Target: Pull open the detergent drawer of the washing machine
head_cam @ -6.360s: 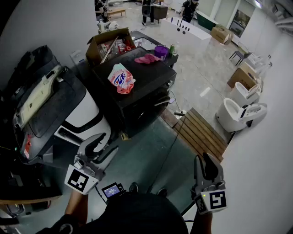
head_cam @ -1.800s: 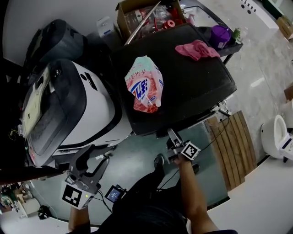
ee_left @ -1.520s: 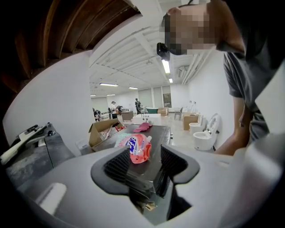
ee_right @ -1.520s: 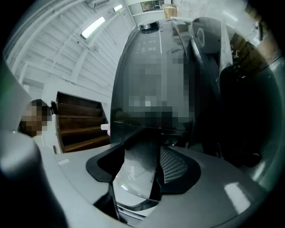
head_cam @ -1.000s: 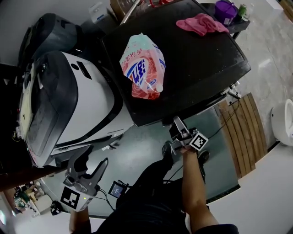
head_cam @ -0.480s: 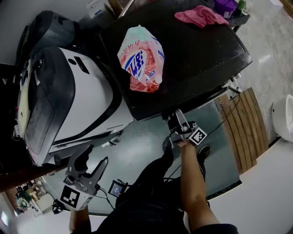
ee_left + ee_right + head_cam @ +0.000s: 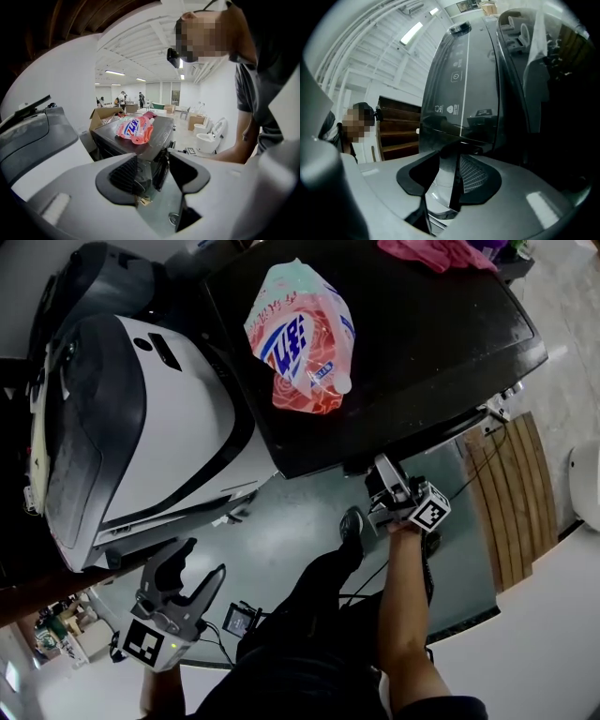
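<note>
The black washing machine (image 7: 431, 343) fills the top of the head view, with a pink and white detergent bag (image 7: 305, 329) lying on its lid. My right gripper (image 7: 384, 470) reaches up under the lid's front edge. In the right gripper view the glossy panel with icons (image 7: 461, 89) rises ahead. A thin dark drawer edge (image 7: 452, 180) stands between the closing jaws of the right gripper (image 7: 450, 161), close to the ribbed pad, with a gap on the other side. My left gripper (image 7: 199, 563) hangs open and holds nothing, low at the left, away from the machine.
A white and grey machine (image 7: 178, 418) stands left of the black one. A pink cloth (image 7: 441, 251) lies on the lid's far end. A wooden pallet (image 7: 511, 493) and a toilet (image 7: 589, 484) are on the right. The person's legs and a small screen (image 7: 236, 618) are below.
My right gripper has stayed at the black machine's front edge. My left gripper has sunk a little at the lower left. The head view has shifted, and the machines sit lower in it.
</note>
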A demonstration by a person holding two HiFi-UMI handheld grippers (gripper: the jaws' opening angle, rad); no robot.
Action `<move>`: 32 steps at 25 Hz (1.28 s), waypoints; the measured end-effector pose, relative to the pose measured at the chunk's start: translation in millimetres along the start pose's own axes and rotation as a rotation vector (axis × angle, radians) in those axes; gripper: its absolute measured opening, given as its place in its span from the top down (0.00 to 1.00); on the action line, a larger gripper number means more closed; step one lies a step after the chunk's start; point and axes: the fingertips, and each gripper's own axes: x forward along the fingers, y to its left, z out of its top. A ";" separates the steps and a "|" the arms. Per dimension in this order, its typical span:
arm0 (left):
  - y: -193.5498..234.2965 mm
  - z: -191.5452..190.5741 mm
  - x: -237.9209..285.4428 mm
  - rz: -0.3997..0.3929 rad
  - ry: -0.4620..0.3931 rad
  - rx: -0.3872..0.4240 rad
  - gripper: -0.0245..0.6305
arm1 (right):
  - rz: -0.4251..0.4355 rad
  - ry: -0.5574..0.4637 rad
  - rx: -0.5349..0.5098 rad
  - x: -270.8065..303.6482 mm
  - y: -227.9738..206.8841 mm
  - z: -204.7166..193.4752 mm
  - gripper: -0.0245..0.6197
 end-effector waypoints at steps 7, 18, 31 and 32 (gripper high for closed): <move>12.6 8.0 3.9 0.001 -0.060 -0.019 0.55 | 0.103 -0.012 0.079 8.3 18.7 11.4 0.97; 7.7 45.8 1.8 -0.024 -0.141 -0.050 0.56 | 0.212 0.219 -0.238 2.1 167.4 16.7 0.61; 2.4 54.4 12.2 -0.041 -0.128 -0.036 0.56 | -0.152 0.356 -0.359 -7.5 94.8 -11.1 0.57; 3.6 53.3 11.5 -0.037 -0.126 -0.039 0.56 | -0.172 0.373 -0.329 -9.8 81.0 -22.3 0.57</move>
